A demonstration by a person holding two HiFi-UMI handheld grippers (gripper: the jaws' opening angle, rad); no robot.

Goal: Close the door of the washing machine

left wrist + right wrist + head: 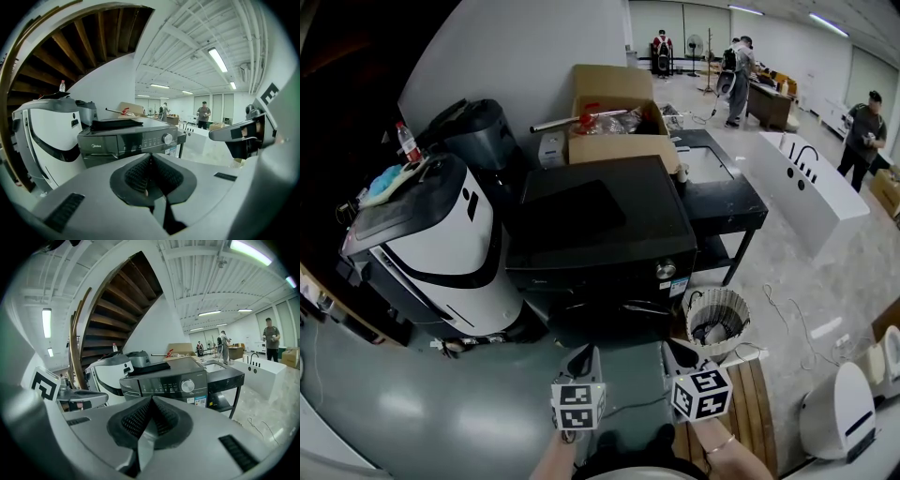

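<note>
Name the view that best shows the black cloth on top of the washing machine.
The head view: looking down, it shows the black cloth whole, lying flat on the washing machine. Both gripper views show the cloth only edge-on, a thin dark strip.

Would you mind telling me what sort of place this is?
Probably a large open test hall or workshop, not a home: a dark washing machine stands with a cardboard box behind it, a white bathtub sits out in the open, and strip lights run along an exposed ceiling.
</note>
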